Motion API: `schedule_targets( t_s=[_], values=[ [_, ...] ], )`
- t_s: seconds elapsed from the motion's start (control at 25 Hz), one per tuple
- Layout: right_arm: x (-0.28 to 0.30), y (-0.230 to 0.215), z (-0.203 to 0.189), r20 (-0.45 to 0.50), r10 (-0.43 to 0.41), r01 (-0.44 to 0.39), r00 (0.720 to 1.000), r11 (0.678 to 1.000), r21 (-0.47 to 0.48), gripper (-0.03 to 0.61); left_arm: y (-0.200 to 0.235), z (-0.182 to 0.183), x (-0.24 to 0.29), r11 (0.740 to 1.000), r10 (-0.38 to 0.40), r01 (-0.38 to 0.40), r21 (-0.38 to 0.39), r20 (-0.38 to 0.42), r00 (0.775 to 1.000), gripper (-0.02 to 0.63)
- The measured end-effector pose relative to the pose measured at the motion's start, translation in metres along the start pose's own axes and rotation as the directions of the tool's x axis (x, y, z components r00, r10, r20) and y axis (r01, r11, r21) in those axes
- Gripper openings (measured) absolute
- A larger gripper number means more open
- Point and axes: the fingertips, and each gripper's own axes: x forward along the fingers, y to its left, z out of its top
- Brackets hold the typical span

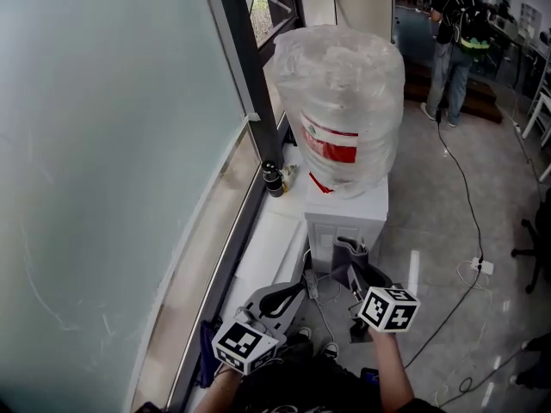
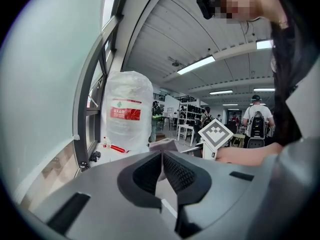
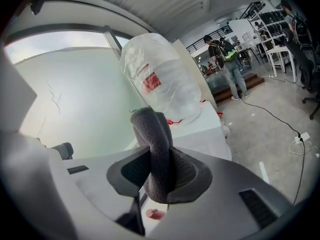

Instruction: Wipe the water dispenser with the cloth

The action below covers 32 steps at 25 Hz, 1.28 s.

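Standing on the white water dispenser (image 1: 346, 220) beside the window is a large bottle (image 1: 340, 93) wrapped in clear plastic; how full it is cannot be told. The right gripper (image 3: 159, 176) clamps the grey cloth (image 3: 154, 139), a bunched strip whose long axis runs out past the jaws toward the dispenser's front. The left gripper (image 2: 162, 170) has its jaws pressed together on nothing.

Two tools (image 2: 161, 155) (image 3: 152, 159), one cloth (image 3: 152, 129), one dispenser (image 1: 346, 218)

A small dark bottle (image 1: 274, 179) stands on the white ledge (image 1: 263, 256). Far right of the ledge, a person with a backpack (image 1: 452, 33) stands beyond a power strip (image 1: 482, 266).
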Motion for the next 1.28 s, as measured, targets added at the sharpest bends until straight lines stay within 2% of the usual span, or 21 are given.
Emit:
schedule_targets(
  t_s=[0.28,0.48,0.64,0.88,1.28],
  values=[
    [0.076,0.025,0.014,-0.048,0.006,-0.008,0.999,0.999,-0.043,0.101,0.039,0.007,0.005,0.999,-0.038,0.038,0.031,-0.004,0.999,0.025],
    [0.139,0.020,0.013,-0.087,-0.049,0.042,0.995,0.996,-0.074,0.101,0.069,0.008,0.008,0.998,-0.044,0.044,0.042,0.004,0.999,0.026],
    [0.183,0.006,0.016,-0.102,-0.122,0.115,0.987,0.991,-0.073,0.101,0.091,0.004,0.004,0.999,-0.032,0.032,0.025,0.000,0.999,0.026],
    [0.205,-0.055,0.027,-0.124,-0.268,0.259,0.955,0.962,-0.085,0.101,0.109,-0.006,0.007,1.000,-0.024,0.024,-0.005,-0.016,1.000,0.026],
    [0.133,-0.178,0.047,-0.092,-0.431,0.430,0.898,0.902,-0.030,0.101,0.097,-0.015,0.040,0.996,-0.085,0.085,-0.015,-0.038,0.996,0.026]
  ],
)
